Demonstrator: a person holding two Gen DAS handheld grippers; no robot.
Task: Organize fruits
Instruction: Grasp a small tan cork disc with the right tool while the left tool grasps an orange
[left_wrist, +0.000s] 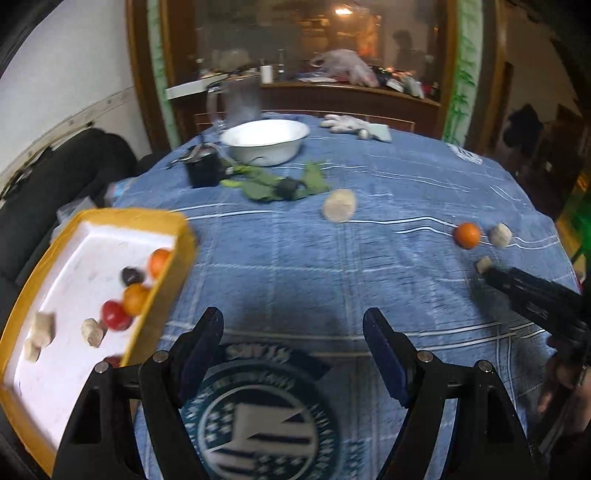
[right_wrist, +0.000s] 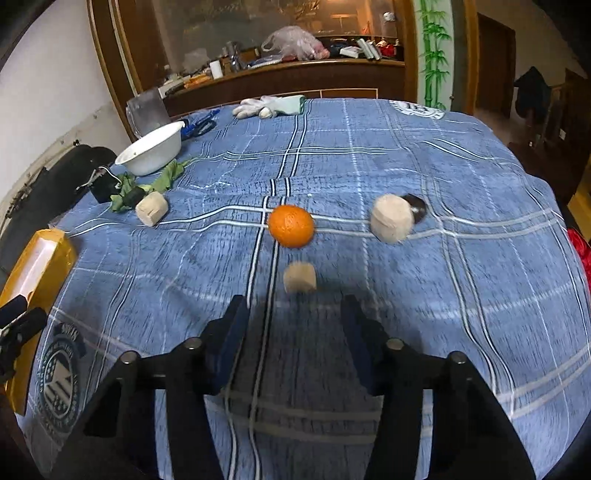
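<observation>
While open, right hand-held gripper faces cork.

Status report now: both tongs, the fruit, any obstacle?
Left tongs open, empty. Right tongs open, facing small beige piece. Orange beyond it, outside yellow tray. Nothing between.

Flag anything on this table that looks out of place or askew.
The yellow tray overhangs the table's left edge and looks tilted. A green cloth lies crumpled beside the white bowl, and white gloves sit at the far edge. One orange and three beige chunks remain loose on the blue cloth.
</observation>
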